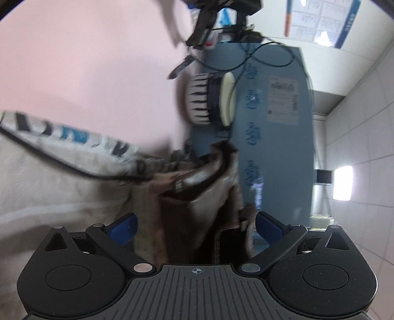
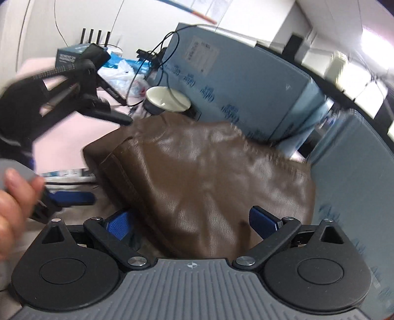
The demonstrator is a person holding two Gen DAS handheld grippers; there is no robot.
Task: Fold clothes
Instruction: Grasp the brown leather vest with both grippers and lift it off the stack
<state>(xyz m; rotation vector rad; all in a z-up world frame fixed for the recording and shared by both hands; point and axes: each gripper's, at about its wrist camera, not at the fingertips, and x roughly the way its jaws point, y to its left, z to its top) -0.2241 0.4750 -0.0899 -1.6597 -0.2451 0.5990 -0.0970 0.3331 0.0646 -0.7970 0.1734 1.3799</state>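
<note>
Office or lab workspace: blue cardboard box [image 2: 246, 81], router [image 2: 71, 55] with antennas, tangled cables [image 2: 162, 49], wall charts [image 1: 320, 19] hanging, tiled walls showing.

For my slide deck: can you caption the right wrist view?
Right gripper, jaws spread, meets a brown leather garment lying before blue boxes.

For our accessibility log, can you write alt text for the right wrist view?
A brown leather garment lies bunched between the open fingers of the right gripper, over a pink surface. A hand holds the left gripper at the left edge; blue boxes stand behind.
</note>
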